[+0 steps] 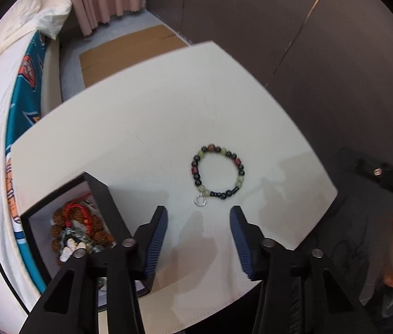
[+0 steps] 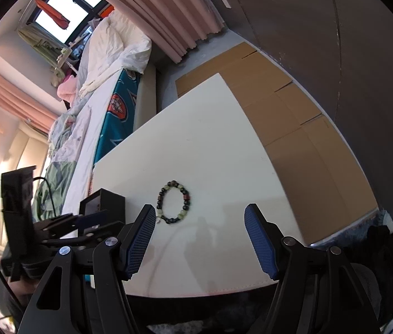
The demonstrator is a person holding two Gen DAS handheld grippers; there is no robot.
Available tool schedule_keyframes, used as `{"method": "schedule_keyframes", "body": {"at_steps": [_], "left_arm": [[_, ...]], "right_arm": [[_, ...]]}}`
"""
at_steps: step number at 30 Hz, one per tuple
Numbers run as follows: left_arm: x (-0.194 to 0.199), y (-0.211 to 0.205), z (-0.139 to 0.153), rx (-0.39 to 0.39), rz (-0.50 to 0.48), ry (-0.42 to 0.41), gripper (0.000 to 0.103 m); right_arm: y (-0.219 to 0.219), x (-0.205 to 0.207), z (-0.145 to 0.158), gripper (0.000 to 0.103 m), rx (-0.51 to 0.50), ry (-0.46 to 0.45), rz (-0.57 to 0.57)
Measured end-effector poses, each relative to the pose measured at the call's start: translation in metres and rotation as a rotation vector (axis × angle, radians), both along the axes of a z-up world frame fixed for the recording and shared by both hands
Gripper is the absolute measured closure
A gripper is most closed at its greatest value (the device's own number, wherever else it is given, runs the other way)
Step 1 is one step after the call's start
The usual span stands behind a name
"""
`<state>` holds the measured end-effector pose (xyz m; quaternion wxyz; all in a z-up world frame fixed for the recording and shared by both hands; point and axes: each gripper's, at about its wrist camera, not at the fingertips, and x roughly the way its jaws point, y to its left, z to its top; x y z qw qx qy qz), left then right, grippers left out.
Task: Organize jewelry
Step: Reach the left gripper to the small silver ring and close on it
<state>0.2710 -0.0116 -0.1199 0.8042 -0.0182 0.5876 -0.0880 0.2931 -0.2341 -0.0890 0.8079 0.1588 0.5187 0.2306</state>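
A beaded bracelet [image 1: 218, 173] of dark, green and red beads with a small silver ring lies flat on the white table [image 1: 154, 128]. It also shows in the right wrist view [image 2: 173, 201]. My left gripper [image 1: 199, 214] is open and empty, just short of the bracelet and above the table. A black jewelry box [image 1: 101, 192] at the left holds several bead strings and a red cord [image 1: 76, 225]. My right gripper [image 2: 199, 214] is open and empty, near the table's front edge, the bracelet ahead and slightly left. The box [image 2: 104, 203] and left gripper show at its left.
A bed [image 2: 104, 94] with white bedding and a teal sheet runs along the table's left side. Flattened cardboard [image 2: 293, 128] lies on the floor beyond and right of the table. A dark wall [image 1: 293, 27] stands behind. Pink curtains [image 2: 174, 8] hang at the back.
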Motion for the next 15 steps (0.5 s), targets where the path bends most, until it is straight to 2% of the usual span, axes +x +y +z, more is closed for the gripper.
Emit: {"method": "schedule_keyframes", "body": {"at_steps": [4, 7, 10, 15], "left_arm": [[0.007, -0.006, -0.018, 0.013, -0.012, 0.041, 0.068], [0.013, -0.011, -0.028, 0.038, -0.020, 0.055, 0.069], [0.018, -0.014, -0.038, 0.050, -0.026, 0.079, 0.077], [0.024, -0.017, -0.048, 0.089, -0.033, 0.089, 0.077]], "right_arm": [[-0.006, 0.000, -0.005, 0.036, -0.008, 0.007, -0.006], [-0.008, 0.000, -0.008, 0.036, -0.011, 0.016, -0.009], [-0.010, -0.001, -0.011, 0.036, -0.020, 0.019, -0.009], [-0.020, -0.001, -0.013, 0.036, -0.025, 0.018, -0.022]]}}
